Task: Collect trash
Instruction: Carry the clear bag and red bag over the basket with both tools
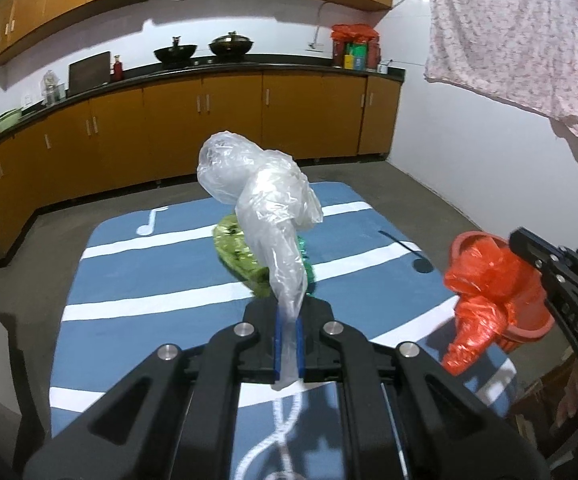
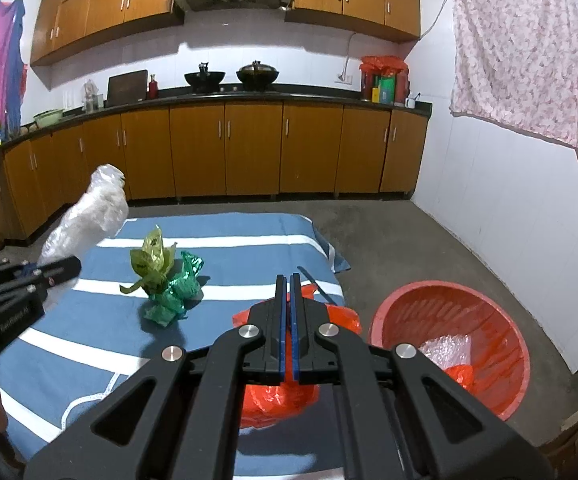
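My left gripper (image 1: 288, 320) is shut on a clear plastic bag (image 1: 261, 204) and holds it up above the blue striped mat (image 1: 137, 280); the bag also shows in the right wrist view (image 2: 89, 216). My right gripper (image 2: 288, 292) is shut on a red plastic bag (image 2: 277, 396), which hangs below it, left of the red basket (image 2: 449, 344). In the left wrist view the red bag (image 1: 481, 296) hangs in front of the basket (image 1: 529, 320). A yellow-green bag (image 2: 151, 260) and a green bag (image 2: 177, 292) lie together on the mat (image 2: 249, 240).
The red basket holds a clear bag (image 2: 447, 350) and a red scrap. Orange kitchen cabinets (image 2: 249, 148) line the far wall. A white wall (image 2: 509, 208) stands on the right with a floral cloth (image 2: 529, 48) hanging. Grey concrete floor (image 2: 389, 232) surrounds the mat.
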